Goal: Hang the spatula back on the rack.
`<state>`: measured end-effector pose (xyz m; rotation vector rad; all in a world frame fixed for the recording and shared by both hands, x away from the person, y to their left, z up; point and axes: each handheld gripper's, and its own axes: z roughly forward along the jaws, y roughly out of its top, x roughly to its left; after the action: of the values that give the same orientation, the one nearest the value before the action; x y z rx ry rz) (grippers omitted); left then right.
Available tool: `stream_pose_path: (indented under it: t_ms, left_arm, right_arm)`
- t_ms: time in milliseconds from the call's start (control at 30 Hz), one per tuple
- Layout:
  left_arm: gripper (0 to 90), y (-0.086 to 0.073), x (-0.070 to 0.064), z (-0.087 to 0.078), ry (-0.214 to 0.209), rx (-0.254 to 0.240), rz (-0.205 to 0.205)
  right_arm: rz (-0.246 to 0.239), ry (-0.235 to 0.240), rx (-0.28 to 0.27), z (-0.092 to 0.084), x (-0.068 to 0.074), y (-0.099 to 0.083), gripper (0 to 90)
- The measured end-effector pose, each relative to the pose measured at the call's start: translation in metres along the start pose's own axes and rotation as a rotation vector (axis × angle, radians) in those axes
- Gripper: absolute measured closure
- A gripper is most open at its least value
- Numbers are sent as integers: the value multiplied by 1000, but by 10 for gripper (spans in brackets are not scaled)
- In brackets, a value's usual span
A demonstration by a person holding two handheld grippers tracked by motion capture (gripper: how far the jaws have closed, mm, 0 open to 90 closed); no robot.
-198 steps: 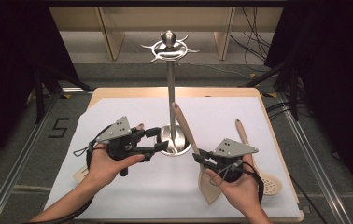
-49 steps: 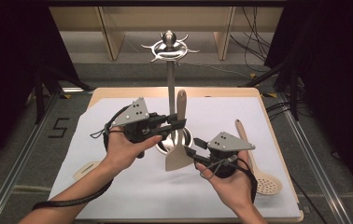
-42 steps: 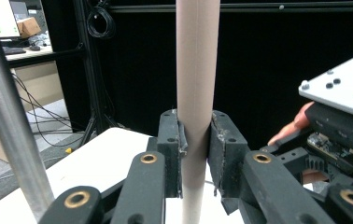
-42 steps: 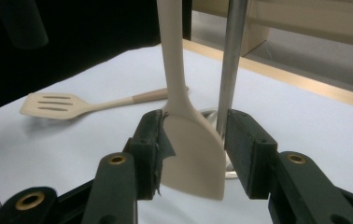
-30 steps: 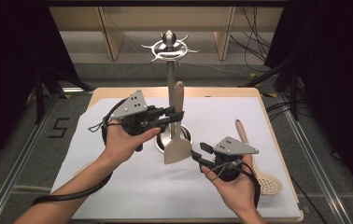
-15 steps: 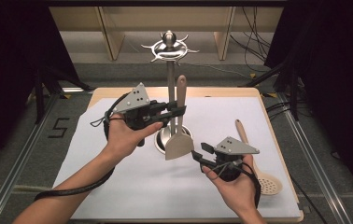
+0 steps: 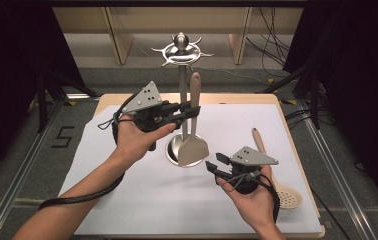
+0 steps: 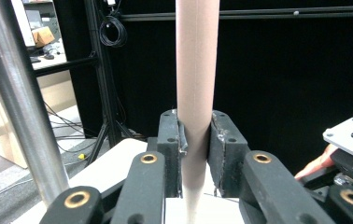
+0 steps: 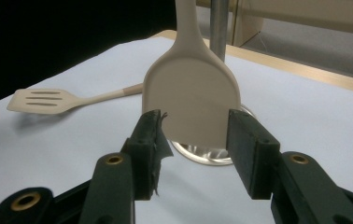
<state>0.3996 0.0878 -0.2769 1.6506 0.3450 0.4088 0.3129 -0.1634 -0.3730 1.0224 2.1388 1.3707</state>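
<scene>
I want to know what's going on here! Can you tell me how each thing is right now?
Solid spatula: upright, lifted, handle clamped in the left gripper.
Right gripper: open, holding nothing.
Slotted spatula: lying flat on the white sheet.
Slotted spoon: lying flat by the right hand.
Utensil stand: upright, hooks bare.

The left gripper (image 7: 193, 111) is lifting the spatula (image 7: 193, 150) upright beside the stand's pole (image 7: 182, 100), while the right gripper (image 7: 216, 164), having let go, is hanging back below its blade.
</scene>
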Motion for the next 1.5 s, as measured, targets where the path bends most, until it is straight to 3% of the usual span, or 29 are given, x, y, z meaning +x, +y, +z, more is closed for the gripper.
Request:
stream_pose_path:
  t_ms: [33,67,100,200,233,267,333,400,433,533,600,833,933,1133,1367,1400,1433,1500]
  left_arm:
    - [756,-1,-1,1,4,0,-43]
    - [756,-1,-1,1,4,0,-43]
    - [756,0,3,1,7,3,-10]
    - [755,0,5,1,9,4,-7]
    - [756,0,5,1,12,3,-11]
    - [756,-1,3,1,14,4,-47]
    - [756,0,4,2,18,6,-51]
    - [756,1,9,2,19,5,-10]
    - [756,0,8,2,20,5,-43]
    - [756,1,10,3,23,6,-22]
    - [756,0,12,4,23,9,-25]
    - [755,-1,15,5,34,14,-48]
    - [756,0,18,5,37,15,-31]
    - [755,-1,20,6,45,15,-57]
    - [755,-3,26,6,58,18,-54]
    - [755,-3,26,6,58,18,-64]
    - [754,-4,27,6,57,18,-67]
    - [755,-4,27,6,60,20,-63]
  right_arm:
    - [-1,0,0,0,0,0,563]
    - [-1,0,0,0,0,0,563]
    - [1,0,0,0,0,0,562]
    - [-7,-5,-5,1,-1,0,562]
    - [-3,-1,-3,1,0,0,562]
    - [16,2,10,0,1,0,562]
    - [7,-3,5,0,0,0,562]
    - [5,0,2,0,0,0,562]
    - [5,-2,3,0,0,0,562]
    - [6,-2,5,0,0,-1,562]
    - [26,10,13,0,1,-1,562]
    - [28,12,11,1,1,-1,561]
    - [28,14,12,2,1,-2,561]
    - [26,13,12,1,0,-2,561]
    - [22,0,17,0,0,-2,561]
    - [4,-1,12,0,-2,-2,560]
    - [27,10,20,1,-1,-2,560]
    - [23,11,20,1,-1,-3,560]
